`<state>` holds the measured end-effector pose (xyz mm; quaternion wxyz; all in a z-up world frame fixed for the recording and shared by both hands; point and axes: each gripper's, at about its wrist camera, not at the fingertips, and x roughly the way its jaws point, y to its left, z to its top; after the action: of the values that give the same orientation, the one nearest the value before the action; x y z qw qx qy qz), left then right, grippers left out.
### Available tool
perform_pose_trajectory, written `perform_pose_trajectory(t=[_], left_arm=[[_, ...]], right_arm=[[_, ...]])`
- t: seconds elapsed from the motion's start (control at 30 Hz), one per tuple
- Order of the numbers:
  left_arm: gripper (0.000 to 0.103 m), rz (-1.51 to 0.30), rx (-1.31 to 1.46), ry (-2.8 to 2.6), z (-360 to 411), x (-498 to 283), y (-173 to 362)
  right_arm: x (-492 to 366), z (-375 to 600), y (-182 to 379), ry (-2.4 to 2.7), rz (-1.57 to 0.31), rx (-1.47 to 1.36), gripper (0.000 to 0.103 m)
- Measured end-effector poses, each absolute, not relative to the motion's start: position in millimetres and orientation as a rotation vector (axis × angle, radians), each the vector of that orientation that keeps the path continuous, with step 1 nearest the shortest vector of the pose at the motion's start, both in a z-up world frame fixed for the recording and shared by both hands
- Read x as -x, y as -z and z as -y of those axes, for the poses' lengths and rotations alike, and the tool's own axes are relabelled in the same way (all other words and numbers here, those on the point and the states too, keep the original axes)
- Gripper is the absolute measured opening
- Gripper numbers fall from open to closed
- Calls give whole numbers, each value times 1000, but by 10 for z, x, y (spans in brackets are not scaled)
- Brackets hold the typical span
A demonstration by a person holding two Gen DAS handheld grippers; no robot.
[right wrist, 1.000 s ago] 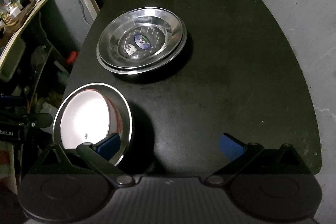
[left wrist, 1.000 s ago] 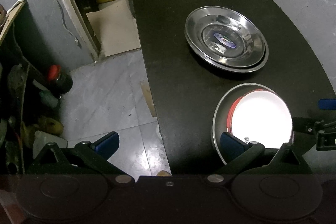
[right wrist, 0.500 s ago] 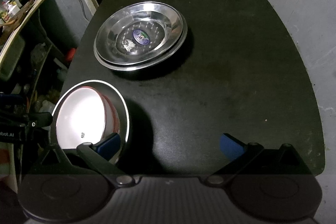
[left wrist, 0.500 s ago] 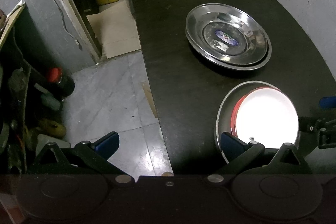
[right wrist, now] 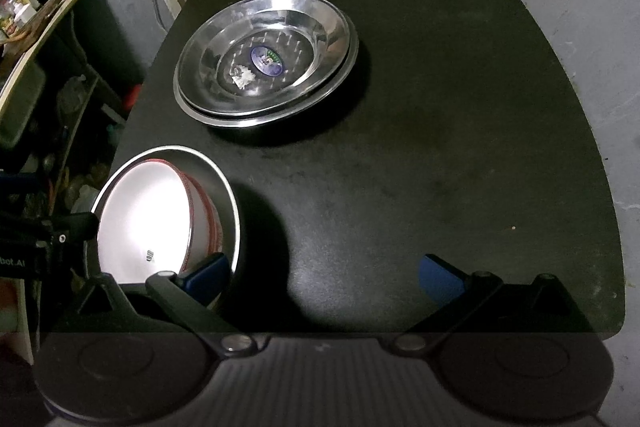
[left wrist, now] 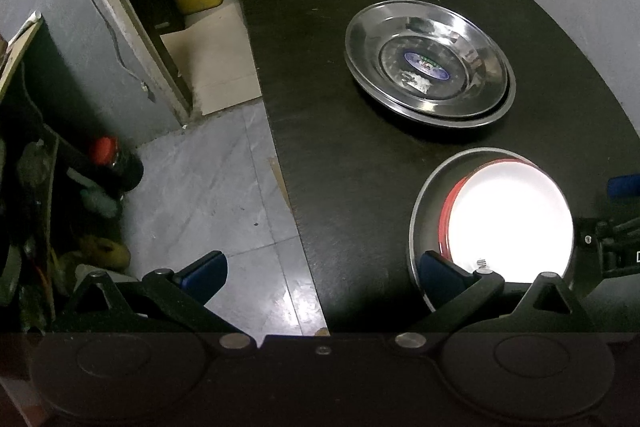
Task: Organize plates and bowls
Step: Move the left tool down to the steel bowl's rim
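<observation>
As both views have drifted only slightly over the last second, nothing on the black table (right wrist: 440, 147) has moved: stacked round steel plates (right wrist: 266, 61) at 12 o'clock, steel bowl nesting red-rimmed white bowls (right wrist: 160, 219) nearer; sorting looks finished. Left tongs (left wrist: 320, 273) and right tongs (right wrist: 324, 273) gape wide, empty. Only the left view shows floor clutter at 9 o'clock.

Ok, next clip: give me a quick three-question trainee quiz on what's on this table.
1. True or false: the steel plates sit stacked, one in another.
2. What lies in the steel bowl? A) a spoon B) a red-rimmed white bowl C) nothing
3. Fill in: the left tongs and right tongs are both ____.

Key: 1 true; 2 B; 3 open
</observation>
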<state>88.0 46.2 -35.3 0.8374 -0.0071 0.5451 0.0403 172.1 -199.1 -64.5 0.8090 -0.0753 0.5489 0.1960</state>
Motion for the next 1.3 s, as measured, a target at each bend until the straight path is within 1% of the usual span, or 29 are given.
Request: perform_pose_trajectory(t=[0.57,1.13,1.23,1.3], left_arm=[[102,-1162,-18,-83,-433,-912,378],[102,-1153,-152,-67,-282,-948,407],[99,-1149,-156,-62,-277,-945,400],[98,-1144,-168,-59,-258,-947,397]], right_arm=[[-1761,1951,697,-427,-1186,176,103],[-1742,1894,706,-435,-1171,217,103],[-1732,1887,694,-445,-1163,221,98],[-1717,1881,680,-463,-1157,218,92]])
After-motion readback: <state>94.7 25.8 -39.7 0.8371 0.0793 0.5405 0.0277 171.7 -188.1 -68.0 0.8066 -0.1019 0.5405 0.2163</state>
